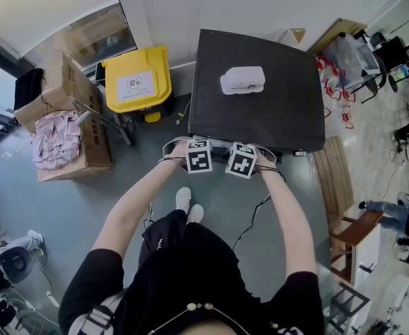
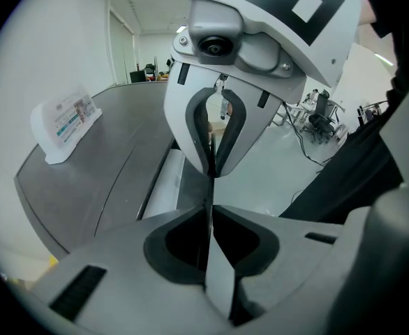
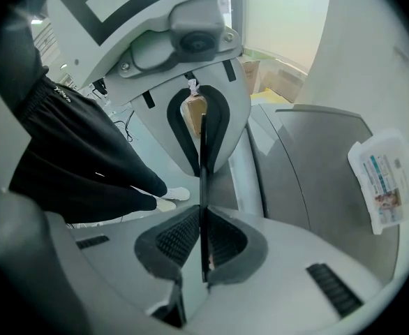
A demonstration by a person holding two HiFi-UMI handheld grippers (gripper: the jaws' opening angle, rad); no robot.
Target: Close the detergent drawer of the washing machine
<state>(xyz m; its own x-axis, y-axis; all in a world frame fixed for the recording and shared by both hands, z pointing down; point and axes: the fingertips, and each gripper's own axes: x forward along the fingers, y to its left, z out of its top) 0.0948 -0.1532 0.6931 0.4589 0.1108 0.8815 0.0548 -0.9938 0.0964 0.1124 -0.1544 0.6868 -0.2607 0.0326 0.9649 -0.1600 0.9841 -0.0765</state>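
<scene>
The dark-topped washing machine (image 1: 225, 117) stands ahead of me. Both grippers hang side by side over its front edge, pointing steeply down, and hide the detergent drawer in the head view. My left gripper (image 1: 199, 158) is shut with nothing between its jaws (image 2: 210, 187). My right gripper (image 1: 241, 160) is shut and empty too (image 3: 203, 195). Each gripper view shows the other gripper close in front, tips almost meeting. A pale grey strip (image 2: 161, 187) (image 3: 243, 176) runs along the machine's front edge; I cannot tell whether it is the drawer.
A white detergent pack (image 1: 243, 79) (image 2: 63, 121) (image 3: 380, 180) lies on the machine's top. Left of the machine stand a yellow bin (image 1: 137, 81) and cardboard boxes with pink cloth (image 1: 61, 138). A wooden bench (image 1: 330, 180) is on the right. My feet (image 1: 188, 204) and cables are below.
</scene>
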